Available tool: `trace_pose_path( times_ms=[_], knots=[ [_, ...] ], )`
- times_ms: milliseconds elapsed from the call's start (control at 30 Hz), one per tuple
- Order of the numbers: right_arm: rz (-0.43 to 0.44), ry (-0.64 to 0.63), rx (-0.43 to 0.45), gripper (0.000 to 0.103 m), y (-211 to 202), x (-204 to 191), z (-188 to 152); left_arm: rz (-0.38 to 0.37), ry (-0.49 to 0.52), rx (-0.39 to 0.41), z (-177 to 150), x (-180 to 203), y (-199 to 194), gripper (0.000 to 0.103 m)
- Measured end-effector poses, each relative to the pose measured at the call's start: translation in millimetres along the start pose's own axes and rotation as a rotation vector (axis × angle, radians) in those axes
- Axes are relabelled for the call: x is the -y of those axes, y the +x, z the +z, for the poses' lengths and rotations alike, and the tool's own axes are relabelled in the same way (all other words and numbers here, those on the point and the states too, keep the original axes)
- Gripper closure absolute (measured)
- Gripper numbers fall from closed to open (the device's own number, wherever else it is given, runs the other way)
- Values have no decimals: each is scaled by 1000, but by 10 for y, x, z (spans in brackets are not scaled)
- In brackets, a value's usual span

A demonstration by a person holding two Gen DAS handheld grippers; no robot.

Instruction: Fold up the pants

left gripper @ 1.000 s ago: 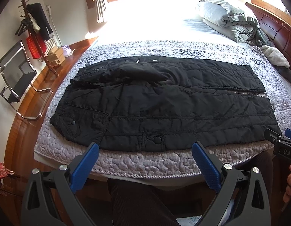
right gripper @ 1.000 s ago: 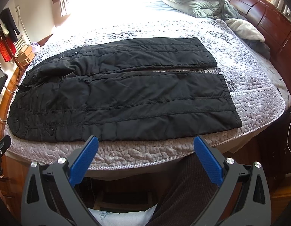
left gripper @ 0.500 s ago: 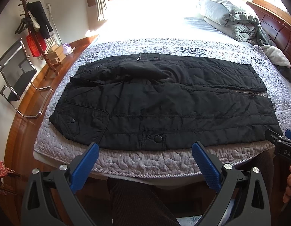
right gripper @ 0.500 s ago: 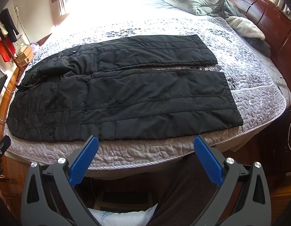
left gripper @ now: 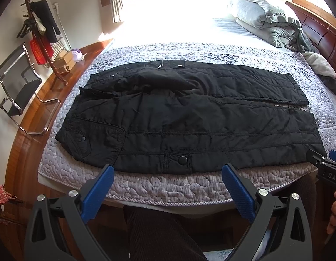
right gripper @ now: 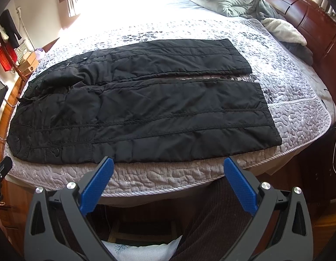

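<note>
Black quilted pants (left gripper: 189,117) (right gripper: 146,108) lie spread flat on the bed, waist to the left, both legs side by side running right. My left gripper (left gripper: 168,171) hovers open just short of the near waist edge by a snap pocket. My right gripper (right gripper: 168,165) is open over the quilt's front border, just below the near leg's lower edge. Neither holds anything. The right gripper's tip (left gripper: 324,165) shows at the left wrist view's right edge, with a hand (left gripper: 334,215) below it.
A grey quilted cover (right gripper: 287,87) tops the bed. Folded grey bedding (left gripper: 266,21) and a dark wooden headboard (right gripper: 309,19) are at the far right. A coat stand (left gripper: 39,34), chair (left gripper: 17,87) and boxes stand at left on wooden floor. Corduroy-clad legs (left gripper: 163,235) are below.
Both grippers have drifted slightly closer to the near edge of the pants. The pants have not moved, and both grippers stay open.
</note>
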State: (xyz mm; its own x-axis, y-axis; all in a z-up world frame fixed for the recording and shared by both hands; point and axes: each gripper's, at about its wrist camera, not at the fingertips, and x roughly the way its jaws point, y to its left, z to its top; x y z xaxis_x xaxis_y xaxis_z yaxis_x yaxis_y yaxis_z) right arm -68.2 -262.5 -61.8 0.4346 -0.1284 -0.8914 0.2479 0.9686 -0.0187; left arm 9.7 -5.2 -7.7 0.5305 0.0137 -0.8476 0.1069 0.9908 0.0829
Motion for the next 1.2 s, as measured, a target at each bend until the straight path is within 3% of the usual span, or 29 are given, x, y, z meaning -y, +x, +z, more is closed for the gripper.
trace_pose_path(
  times_ms=[533, 833, 933, 1067, 1200],
  knots=[
    [4, -10, -12, 2, 102, 0, 66, -7, 2, -16, 74, 7, 96, 3],
    [61, -71, -3, 2, 313, 2, 372, -47, -25, -69, 313, -8, 393, 3],
    [125, -110, 0, 2, 453, 8, 597, -73, -26, -84, 476, -9, 557, 3],
    [339, -184, 16, 2, 750, 33, 1017, -128, -27, -88, 839, -34, 847, 3],
    [492, -268, -5, 2, 1150, 73, 1539, -154, 16, -71, 1294, -46, 1223, 3]
  ],
)
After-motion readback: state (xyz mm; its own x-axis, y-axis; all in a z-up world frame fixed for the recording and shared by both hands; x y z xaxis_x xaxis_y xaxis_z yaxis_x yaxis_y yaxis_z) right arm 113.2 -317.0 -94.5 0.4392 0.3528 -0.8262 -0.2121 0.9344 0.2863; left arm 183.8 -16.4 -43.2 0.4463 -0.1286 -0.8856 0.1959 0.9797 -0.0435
